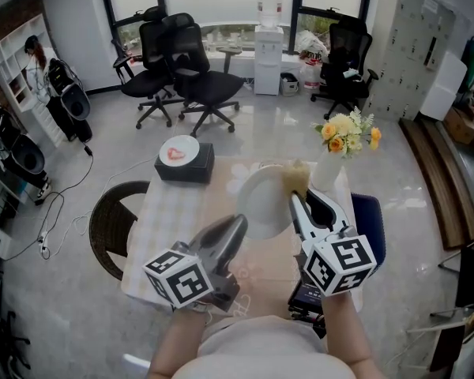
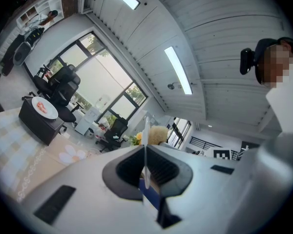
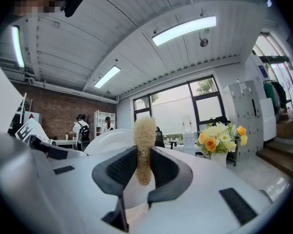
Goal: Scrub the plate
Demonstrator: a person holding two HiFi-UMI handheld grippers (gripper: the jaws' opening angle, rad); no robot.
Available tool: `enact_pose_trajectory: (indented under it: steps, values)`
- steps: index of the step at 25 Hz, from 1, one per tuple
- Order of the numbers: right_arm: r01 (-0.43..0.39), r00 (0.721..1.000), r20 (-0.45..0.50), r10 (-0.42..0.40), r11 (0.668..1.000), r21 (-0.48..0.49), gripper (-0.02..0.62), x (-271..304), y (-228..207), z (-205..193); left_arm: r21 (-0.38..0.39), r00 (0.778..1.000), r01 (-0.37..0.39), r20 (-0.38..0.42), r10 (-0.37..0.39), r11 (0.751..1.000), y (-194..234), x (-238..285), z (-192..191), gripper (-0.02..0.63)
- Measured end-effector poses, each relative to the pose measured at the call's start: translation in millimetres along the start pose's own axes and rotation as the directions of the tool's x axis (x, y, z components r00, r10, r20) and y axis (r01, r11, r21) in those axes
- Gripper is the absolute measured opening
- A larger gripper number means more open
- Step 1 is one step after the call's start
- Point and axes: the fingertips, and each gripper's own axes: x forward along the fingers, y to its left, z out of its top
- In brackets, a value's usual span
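I hold the plate point(image 1: 261, 205) above the table point(image 1: 172, 212), left gripper point(image 1: 238, 222) clamped on its rim, so the right gripper point(image 1: 297, 200) (jaws pinched on a fibrous scrubber point(image 1: 299, 174)) can rub its tilted face

the plate point(image 1: 261, 204) is white, the loofah scrubber point(image 1: 298, 178) straw-tan. the left gripper point(image 1: 235, 226) and right gripper point(image 1: 299, 200) are grey-white, their cubes point(image 1: 180, 277) in black-and-white squares. the tablecloth point(image 1: 170, 212), centre left, is pale checked. the flowers point(image 1: 346, 131), upper right, are yellow and orange.
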Motion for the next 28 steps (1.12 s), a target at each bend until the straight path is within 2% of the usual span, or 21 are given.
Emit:
enact_pose_trajectory:
  steps: [7,9,11,13,16,18,28]
  values:
    - [0.083,0.997,-0.009,-0.083,0.997,0.005,0.086,-9,-25,-5,0.006,1.000,-0.007,0.002,0.007,1.000,2,0,0,0.018]
    - [0.083,0.997,0.009,-0.083,0.996,0.012,0.086,-14,-25,-3,0.003,1.000,-0.012,0.007,0.012,1.000,3,0,1,0.018]
    - [0.031,0.999,0.038,-0.031,0.999,0.014,0.086,-18,-14,2,-0.001,1.000,-0.023,0.010,0.023,1.000,5,0,1,0.018]
    - [-0.075,0.996,0.048,0.075,0.997,-0.002,0.086,-19,8,6,-0.002,0.999,-0.033,0.011,0.033,0.999,6,0,2,0.018]
    - [-0.237,0.971,0.029,0.238,0.971,-0.021,0.086,-20,45,6,-0.002,0.999,-0.031,0.015,0.031,1.000,5,0,2,0.018]
    - [-0.300,0.954,0.012,0.300,0.954,-0.021,0.086,-21,62,2,0.004,1.000,-0.025,0.015,0.025,1.000,4,1,3,0.018]
    - [-0.368,0.929,-0.049,0.366,0.930,-0.026,0.086,-17,93,-15,0.011,1.000,-0.014,0.021,0.014,1.000,0,0,2,0.018]
